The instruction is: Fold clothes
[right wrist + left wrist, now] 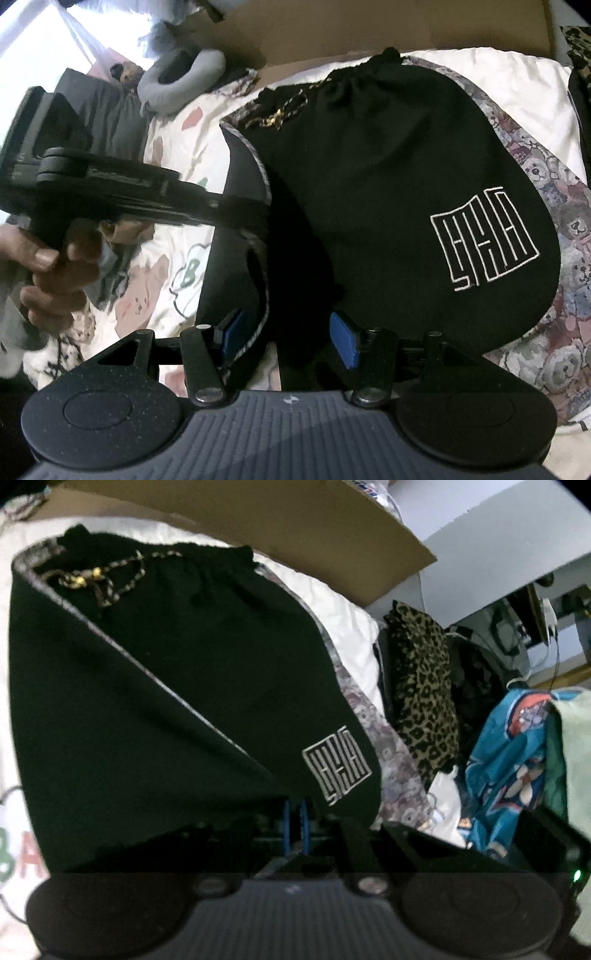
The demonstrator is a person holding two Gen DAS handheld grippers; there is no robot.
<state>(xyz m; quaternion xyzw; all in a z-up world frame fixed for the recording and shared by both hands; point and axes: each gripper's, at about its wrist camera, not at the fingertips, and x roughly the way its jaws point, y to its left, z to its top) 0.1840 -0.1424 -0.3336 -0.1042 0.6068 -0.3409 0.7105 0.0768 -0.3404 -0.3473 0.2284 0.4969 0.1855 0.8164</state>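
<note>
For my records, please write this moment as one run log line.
step: folding black shorts | left gripper: shut on shorts edge | right gripper: open, over hem | surface: printed bedding

Left wrist view: mounted on the left hand-held gripper (295,821), aimed steeply down and forward along its blue-padded fingers, very close over the black fabric shorts with a white maze-like logo (147,686). Right wrist view: mounted on the right hand-held gripper (290,338), likewise tilted down, close above the same shorts. Shared by both: the shorts, their logo, the drawstring waistband and the white printed bed cover (173,155) beneath.
</note>
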